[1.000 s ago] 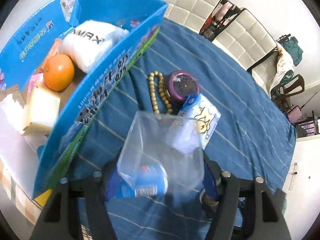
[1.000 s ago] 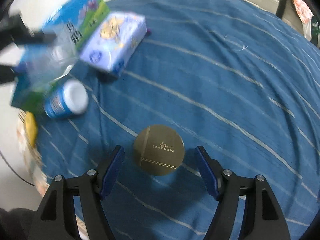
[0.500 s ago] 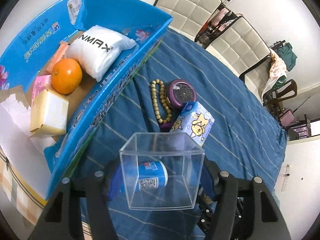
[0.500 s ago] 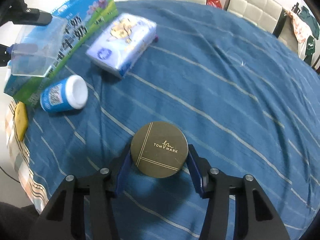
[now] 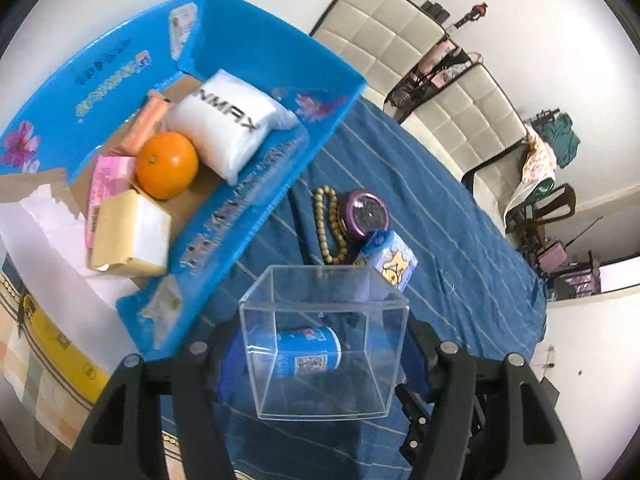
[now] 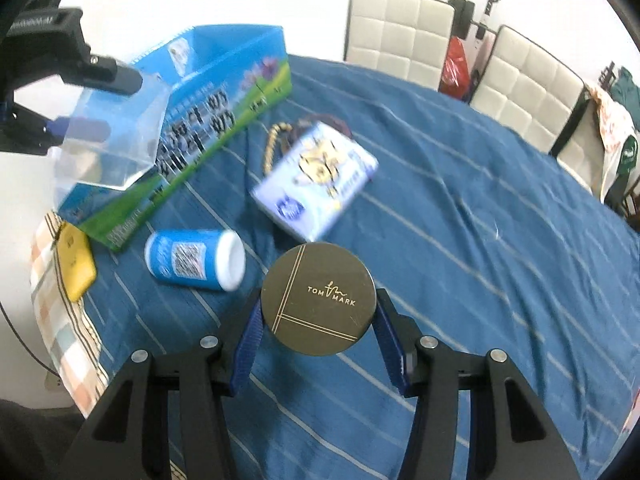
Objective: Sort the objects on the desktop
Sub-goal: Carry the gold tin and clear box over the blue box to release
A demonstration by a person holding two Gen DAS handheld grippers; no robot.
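Note:
My left gripper point(image 5: 324, 344) is shut on a clear plastic box point(image 5: 324, 336), held above the blue cloth beside the blue carton point(image 5: 256, 204). From the right wrist view that clear box point(image 6: 108, 136) hangs against the carton's side point(image 6: 208, 120). My right gripper point(image 6: 318, 300) is shut on a round gold tin point(image 6: 319, 298) marked TOM MARK, lifted off the cloth. A blue bottle with a white cap point(image 6: 196, 260) lies on its side on the cloth. A tissue pack point(image 6: 316, 188), a bead string point(image 5: 328, 224) and a purple round case point(image 5: 364, 216) lie near the carton.
The carton holds an orange point(image 5: 167, 165), a white bag point(image 5: 230, 124), a pink pack point(image 5: 108, 184) and a beige block point(image 5: 130, 236). A yellow object point(image 6: 74, 260) lies at the table's left edge. White chairs point(image 6: 400, 32) stand behind the blue tablecloth point(image 6: 480, 240).
My right gripper closed on the gold tin and raised it off the cloth. My left gripper carried the clear box toward the carton and levelled it.

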